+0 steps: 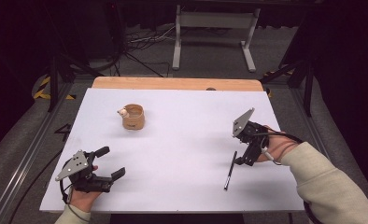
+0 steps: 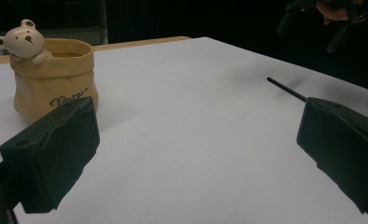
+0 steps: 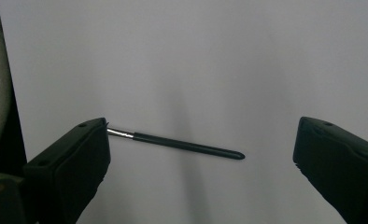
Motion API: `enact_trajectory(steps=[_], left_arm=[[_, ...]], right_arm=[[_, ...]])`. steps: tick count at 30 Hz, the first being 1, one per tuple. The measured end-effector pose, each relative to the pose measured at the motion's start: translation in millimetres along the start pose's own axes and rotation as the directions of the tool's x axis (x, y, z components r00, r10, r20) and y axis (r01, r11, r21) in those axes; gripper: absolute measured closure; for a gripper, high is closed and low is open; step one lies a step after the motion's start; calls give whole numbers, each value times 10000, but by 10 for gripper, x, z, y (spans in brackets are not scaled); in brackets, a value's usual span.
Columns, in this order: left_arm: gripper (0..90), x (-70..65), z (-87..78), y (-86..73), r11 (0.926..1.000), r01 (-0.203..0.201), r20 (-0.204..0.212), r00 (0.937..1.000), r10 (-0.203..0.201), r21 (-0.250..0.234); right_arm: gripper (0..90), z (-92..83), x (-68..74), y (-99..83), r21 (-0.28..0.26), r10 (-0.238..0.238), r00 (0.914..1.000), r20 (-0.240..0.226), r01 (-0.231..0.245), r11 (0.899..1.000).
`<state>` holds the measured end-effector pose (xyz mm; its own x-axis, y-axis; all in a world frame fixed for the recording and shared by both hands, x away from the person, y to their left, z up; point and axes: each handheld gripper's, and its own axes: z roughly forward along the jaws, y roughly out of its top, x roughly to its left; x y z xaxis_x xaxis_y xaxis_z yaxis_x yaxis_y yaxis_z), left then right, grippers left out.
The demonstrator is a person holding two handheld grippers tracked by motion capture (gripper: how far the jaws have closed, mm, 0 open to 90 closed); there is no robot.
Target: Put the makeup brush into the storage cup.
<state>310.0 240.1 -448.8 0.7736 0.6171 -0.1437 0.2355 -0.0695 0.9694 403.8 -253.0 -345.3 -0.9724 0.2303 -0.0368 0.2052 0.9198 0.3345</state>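
Right claw (image 1: 242, 156) wide open, hovering over black pen (image 1: 230, 171) lying flat near desk's (image 1: 182, 154) right front edge, nothing held, left claw (image 1: 111, 162) wide open, empty, near front left corner, bear pot (image 1: 133, 116) toward back left

white tabletop (image 1: 182, 149), wooden strip (image 1: 177, 83) at far edge; grey carpet floor (image 1: 210, 70), cables (image 1: 145, 42), white stand (image 1: 215, 28), dark surroundings.
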Motion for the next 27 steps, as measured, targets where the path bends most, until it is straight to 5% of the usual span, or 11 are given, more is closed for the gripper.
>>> enact_trajectory(steps=[5,8,27], left_arm=[[1,6,-2,0,10000,7,-3,10000,-7,36],[1,11,-2,-2,10000,-8,-7,10000,8,23],[1,15,12,-5,10000,55,-24,10000,-55,36]], right_arm=[[52,62,-41,-3,-235,-290,9982,-516,278,9993],[53,103,-31,-3,-239,-592,9971,-480,581,9980],[50,389,-41,-63,268,-724,9961,-497,738,9969]])
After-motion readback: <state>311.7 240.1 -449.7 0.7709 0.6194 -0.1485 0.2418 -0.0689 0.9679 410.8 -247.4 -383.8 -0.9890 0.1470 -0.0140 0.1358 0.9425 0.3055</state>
